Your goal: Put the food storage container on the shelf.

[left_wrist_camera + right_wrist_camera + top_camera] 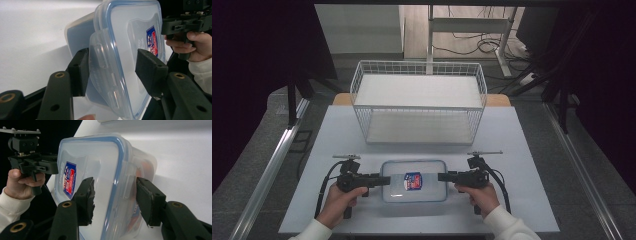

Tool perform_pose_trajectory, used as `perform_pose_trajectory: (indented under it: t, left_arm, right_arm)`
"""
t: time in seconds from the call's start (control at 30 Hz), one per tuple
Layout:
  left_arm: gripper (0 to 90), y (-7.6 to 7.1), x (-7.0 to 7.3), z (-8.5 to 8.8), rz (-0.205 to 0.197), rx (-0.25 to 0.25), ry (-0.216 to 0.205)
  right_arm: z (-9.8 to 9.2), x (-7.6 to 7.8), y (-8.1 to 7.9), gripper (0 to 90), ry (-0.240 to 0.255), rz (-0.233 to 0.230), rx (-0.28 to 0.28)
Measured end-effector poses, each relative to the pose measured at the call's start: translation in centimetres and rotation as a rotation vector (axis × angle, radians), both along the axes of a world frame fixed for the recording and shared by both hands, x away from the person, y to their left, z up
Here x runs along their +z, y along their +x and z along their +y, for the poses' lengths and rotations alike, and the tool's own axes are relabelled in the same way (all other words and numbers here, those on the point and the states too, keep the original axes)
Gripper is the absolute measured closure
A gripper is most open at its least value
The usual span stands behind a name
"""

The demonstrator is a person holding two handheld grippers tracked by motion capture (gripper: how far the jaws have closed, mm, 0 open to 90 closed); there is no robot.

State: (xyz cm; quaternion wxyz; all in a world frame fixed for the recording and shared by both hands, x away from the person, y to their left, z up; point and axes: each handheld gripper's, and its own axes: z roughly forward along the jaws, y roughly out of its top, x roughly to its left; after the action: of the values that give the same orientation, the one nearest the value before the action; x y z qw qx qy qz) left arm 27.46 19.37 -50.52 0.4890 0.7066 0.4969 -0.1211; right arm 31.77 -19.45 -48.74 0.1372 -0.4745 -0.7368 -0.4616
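- both hands come in low and level, the left gripper [384, 180] and right gripper [443, 176] pointing at each other across the surface [522, 165].
- the lidded plastic box [414, 181] lies between them at the near edge, in front of the wire basket [419, 102].
- each gripper straddles one short end over a lid clasp, jaws part closed; contact cannot be told.
- the box's contents are unclear; the basket's two shelves are bare.

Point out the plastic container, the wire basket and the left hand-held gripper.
plastic container [414, 171], high view, clear lid.
wire basket [418, 107], high view, front rim.
left hand-held gripper [385, 180], high view, jaw tips.
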Motion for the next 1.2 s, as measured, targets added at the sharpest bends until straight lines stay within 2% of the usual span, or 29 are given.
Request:
perform_pose_trajectory:
  t: [0.37,0.5,0.77,0.97,1.2]
  left_arm:
    - [48.3,-0.4,0.4,0.0,-0.009,-0.002,0.014]
    - [48.4,-0.5,0.6,-0.1,-0.015,0.0,0.027]
    - [49.0,-0.5,1.3,-0.1,-0.039,0.009,0.026]
    - [49.3,0.1,1.8,0.0,-0.054,0.01,0.023]
    - [49.5,1.8,2.4,0.0,-0.072,0.008,0.024]
  right_arm:
    - [-0.1,0.3,-0.6,52.5,0.0,-0.023,-0.001]
    - [0.0,0.4,-0.7,52.5,-0.001,-0.038,-0.002]
    - [-0.1,0.9,-0.8,52.6,0.0,-0.077,0.005]
    - [0.0,1.3,-0.6,52.6,0.003,-0.125,0.007]
    - [0.0,1.8,0.7,52.7,0.011,-0.168,0.004]
